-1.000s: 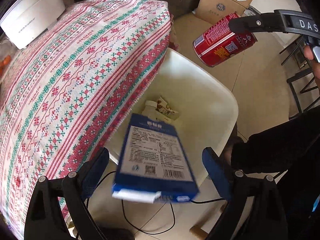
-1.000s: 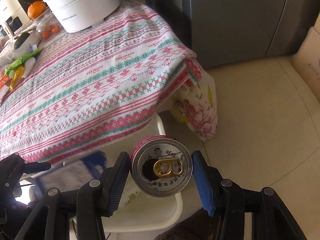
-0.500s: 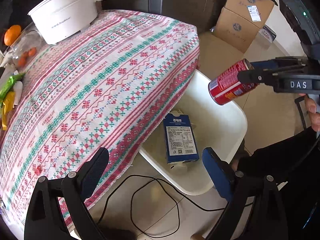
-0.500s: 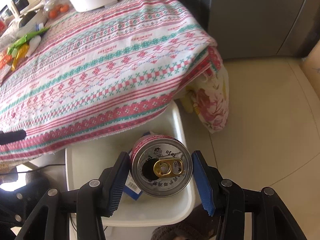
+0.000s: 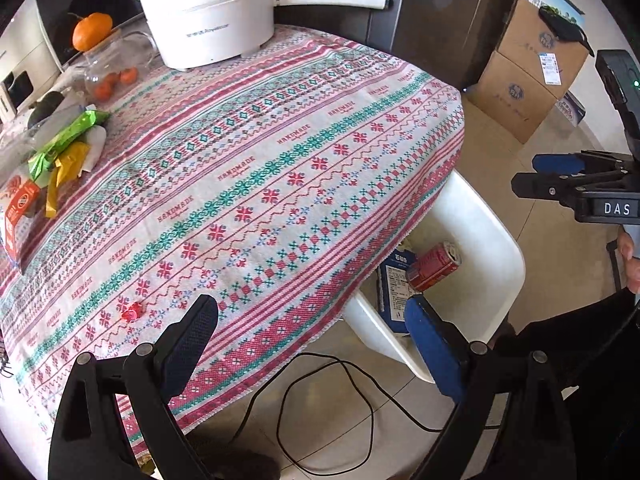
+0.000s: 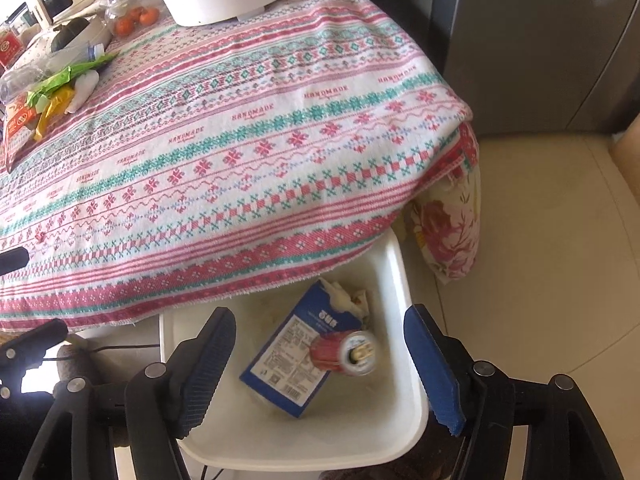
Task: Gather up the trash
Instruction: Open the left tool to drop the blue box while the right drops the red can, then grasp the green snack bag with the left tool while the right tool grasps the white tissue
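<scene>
A white bin (image 6: 404,292) (image 5: 492,240) stands on the floor at the table's edge. In it lie a blue carton (image 6: 292,364) (image 5: 394,288) and a red can (image 6: 346,354) (image 5: 434,266) on top of it, with crumpled wrappers (image 6: 348,296) behind. My right gripper (image 6: 316,364) is open and empty above the bin; it also shows at the right of the left wrist view (image 5: 560,172). My left gripper (image 5: 312,344) is open and empty over the table edge. More wrappers (image 5: 64,148) (image 6: 56,88) lie at the table's far left.
A patterned cloth covers the table (image 5: 248,176). A white pot (image 5: 208,12), a jar of oranges (image 5: 112,68) and a red packet (image 5: 18,216) stand on it. Cardboard boxes (image 5: 524,76) stand by the wall. A black cable (image 5: 328,412) lies on the floor. A floral bag (image 6: 448,232) hangs by the bin.
The carton fell from my left gripper into the bin, then my right gripper opened and the can dropped onto it. My left gripper drew back toward the table.
</scene>
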`<state>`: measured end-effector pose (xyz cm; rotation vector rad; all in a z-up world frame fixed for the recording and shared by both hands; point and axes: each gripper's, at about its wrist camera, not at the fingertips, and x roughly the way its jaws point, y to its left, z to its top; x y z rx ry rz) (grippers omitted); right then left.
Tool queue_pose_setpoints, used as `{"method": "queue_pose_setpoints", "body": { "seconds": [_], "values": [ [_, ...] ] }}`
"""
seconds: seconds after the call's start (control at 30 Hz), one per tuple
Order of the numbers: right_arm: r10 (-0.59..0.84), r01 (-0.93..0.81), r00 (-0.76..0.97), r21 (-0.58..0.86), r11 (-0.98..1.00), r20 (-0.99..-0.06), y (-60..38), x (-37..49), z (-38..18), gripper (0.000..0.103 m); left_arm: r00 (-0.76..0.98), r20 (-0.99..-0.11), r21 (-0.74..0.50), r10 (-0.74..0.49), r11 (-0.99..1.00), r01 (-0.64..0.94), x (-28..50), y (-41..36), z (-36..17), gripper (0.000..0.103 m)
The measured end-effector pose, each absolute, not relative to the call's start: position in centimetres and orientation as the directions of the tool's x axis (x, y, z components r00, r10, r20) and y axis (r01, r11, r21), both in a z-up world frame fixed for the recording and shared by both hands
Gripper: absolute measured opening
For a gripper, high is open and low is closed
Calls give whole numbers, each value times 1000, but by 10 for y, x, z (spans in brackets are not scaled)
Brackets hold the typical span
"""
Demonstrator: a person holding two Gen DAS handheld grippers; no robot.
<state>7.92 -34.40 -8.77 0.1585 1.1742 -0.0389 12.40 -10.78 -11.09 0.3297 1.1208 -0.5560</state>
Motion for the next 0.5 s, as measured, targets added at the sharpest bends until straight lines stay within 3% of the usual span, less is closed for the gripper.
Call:
{"method": "queue_pose_setpoints", "body": {
  "seconds": [0.5],
  "values": [
    [53,9,457,64,998,-888,-287,111,-60,78,421,-884,-32,-202,925,378,165,-32,-85,96]
  ]
}}
